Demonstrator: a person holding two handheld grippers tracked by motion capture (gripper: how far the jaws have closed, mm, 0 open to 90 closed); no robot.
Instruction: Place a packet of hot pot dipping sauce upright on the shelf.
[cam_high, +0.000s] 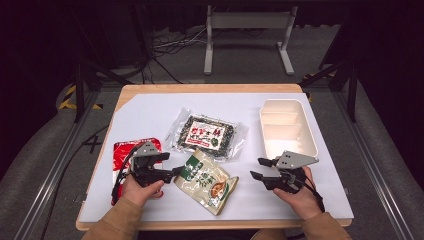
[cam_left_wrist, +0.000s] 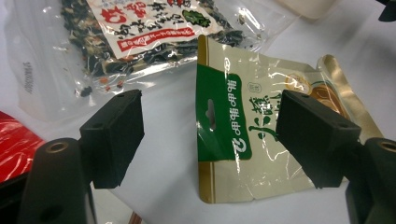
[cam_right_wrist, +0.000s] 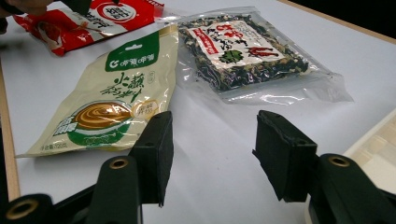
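From my seat the white tabletop (cam_high: 150, 125) is brightly and evenly lit from above, while the floor and room beyond fall into near black. Shadows under the packets are soft and short. The clear packet (cam_left_wrist: 140, 42) and the cream pouch (cam_left_wrist: 261, 116) throw glare off their film. The high view looks soft and grainy; in the gripper views the near black jaws are slightly out of focus.

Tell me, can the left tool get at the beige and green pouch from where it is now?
Probably yes. The left tool is open, and the top edge of the beige and green pouch already sits between its jaws, with bare white table around and nothing in the way.
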